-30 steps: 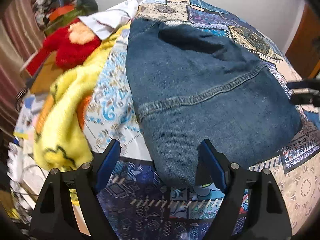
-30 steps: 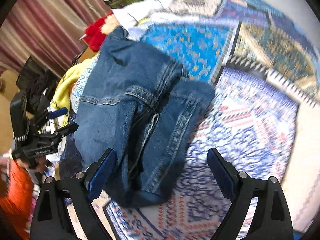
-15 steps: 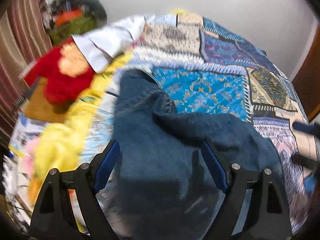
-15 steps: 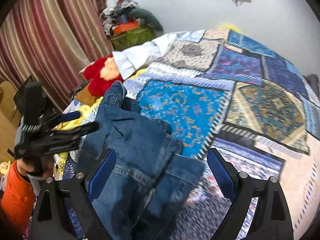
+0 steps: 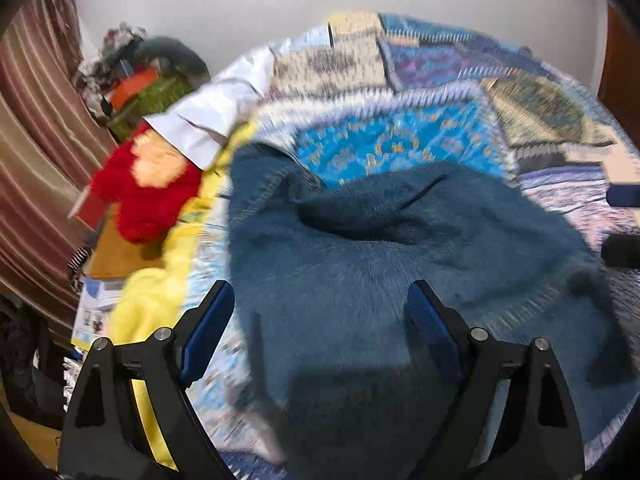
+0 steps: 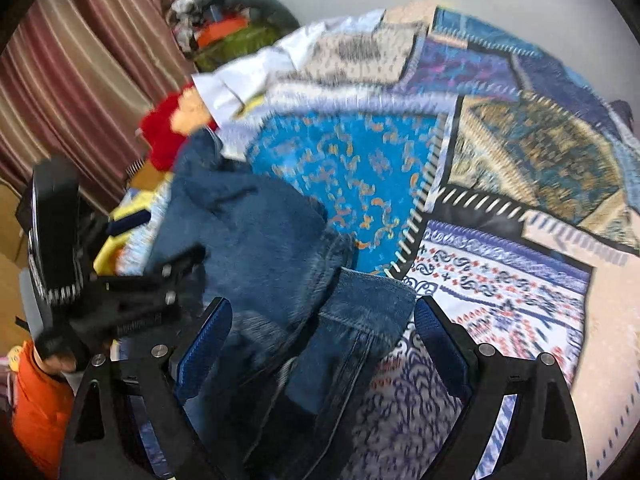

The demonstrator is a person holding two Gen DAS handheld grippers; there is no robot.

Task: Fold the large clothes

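A folded blue denim garment (image 5: 380, 264) lies on the patchwork bedspread (image 5: 400, 148). In the left wrist view my left gripper (image 5: 320, 320) is open and empty just above the denim's near part. In the right wrist view the denim (image 6: 260, 248) lies at lower left, and my right gripper (image 6: 324, 332) is open and empty over its folded near end. The left gripper also shows in the right wrist view (image 6: 176, 264) beside the denim's left edge. Both views are blurred by motion.
A yellow blanket (image 5: 160, 292), a red plush toy (image 5: 148, 196) and a white cloth (image 5: 224, 116) lie along the bed's left side. Striped curtains (image 5: 36, 128) and a pile of clutter (image 5: 148, 72) stand beyond. The bedspread's right part (image 6: 520, 272) is bare.
Both grippers have lifted and tilted up, so more of the bed and wall shows. The denim sits lower in both views. Both grippers stay open.
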